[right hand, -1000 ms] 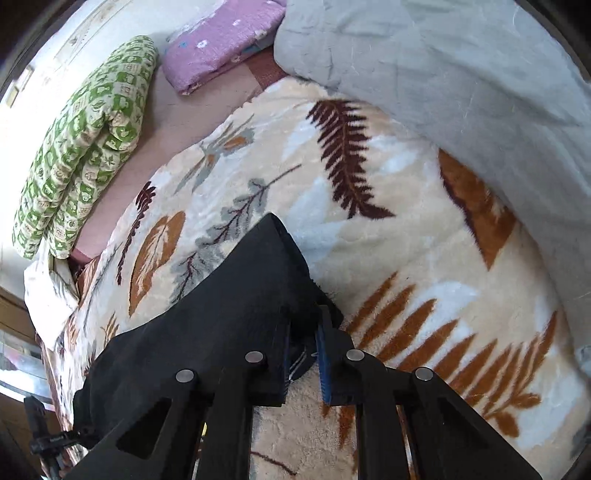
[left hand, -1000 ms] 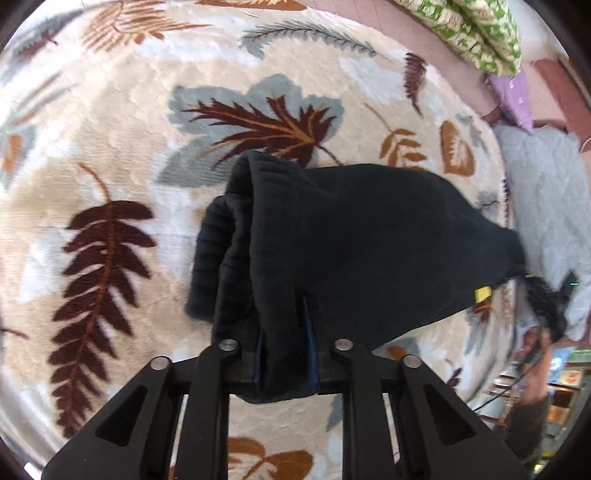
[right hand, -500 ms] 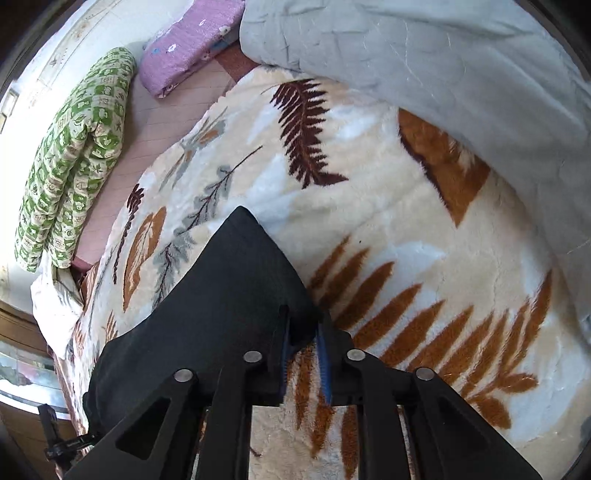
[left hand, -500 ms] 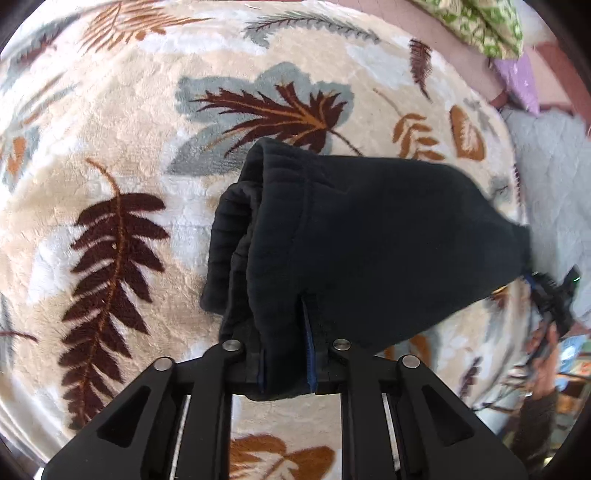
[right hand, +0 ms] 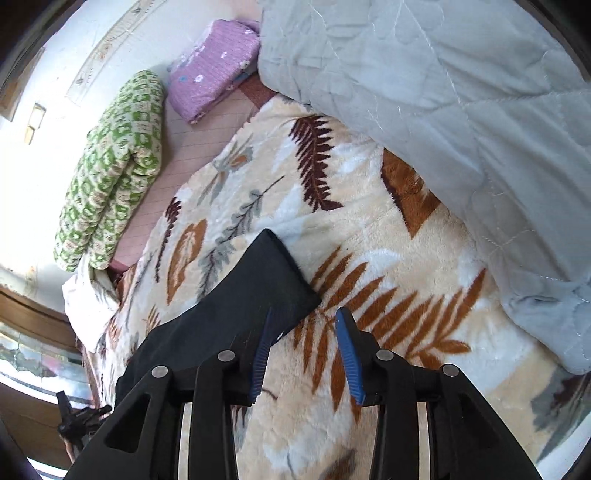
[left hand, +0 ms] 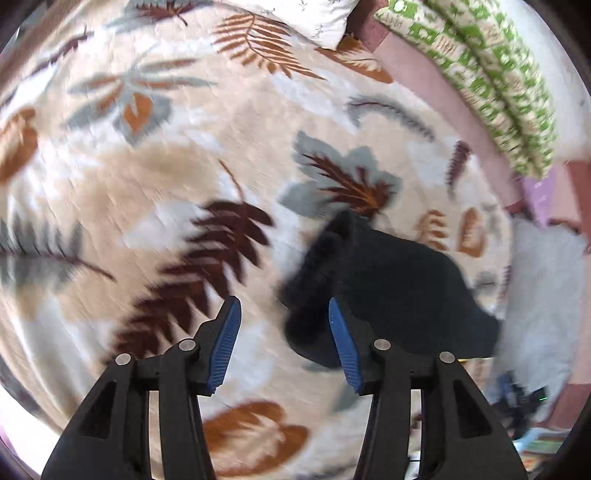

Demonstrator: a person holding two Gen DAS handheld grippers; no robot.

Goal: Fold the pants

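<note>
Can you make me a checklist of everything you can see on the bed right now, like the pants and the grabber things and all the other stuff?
Surface: leaf-print blanket spread on the bed.
Job's things: black pants lying folded on the blanket, nothing gripping them.
Clutter: grey quilt heaped at one side; green patterned bundle and purple bundle by the wall; white pillow.
Grippers: left gripper open, view blurred; right gripper open above the blanket, beside the pants' end.
Cables: nothing seen.
Surroundings: white wall; wooden frame at the bed's edge.
</note>
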